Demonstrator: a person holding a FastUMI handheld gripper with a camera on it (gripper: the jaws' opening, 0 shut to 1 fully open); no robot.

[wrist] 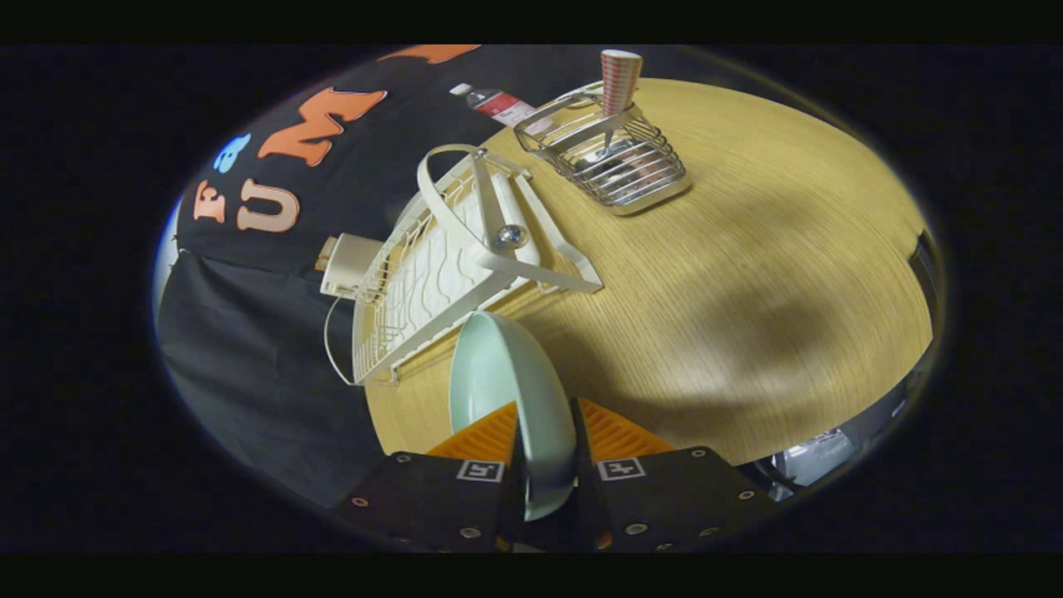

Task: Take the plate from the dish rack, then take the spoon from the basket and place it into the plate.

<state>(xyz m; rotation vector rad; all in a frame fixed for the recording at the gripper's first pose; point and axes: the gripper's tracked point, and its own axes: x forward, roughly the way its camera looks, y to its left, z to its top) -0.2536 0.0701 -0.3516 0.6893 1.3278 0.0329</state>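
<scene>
Mint plate (507,374) clamped between gripper (544,432) fingers

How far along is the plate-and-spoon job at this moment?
Done: the plate is out of the dish rack. In hand: the gripper is shut on the plate's rim, holding it on edge above the wooden table just in front of the rack. Left: set the plate down, then fetch the spoon, which stands in the wire basket beyond the rack, and put it in the plate.
</scene>
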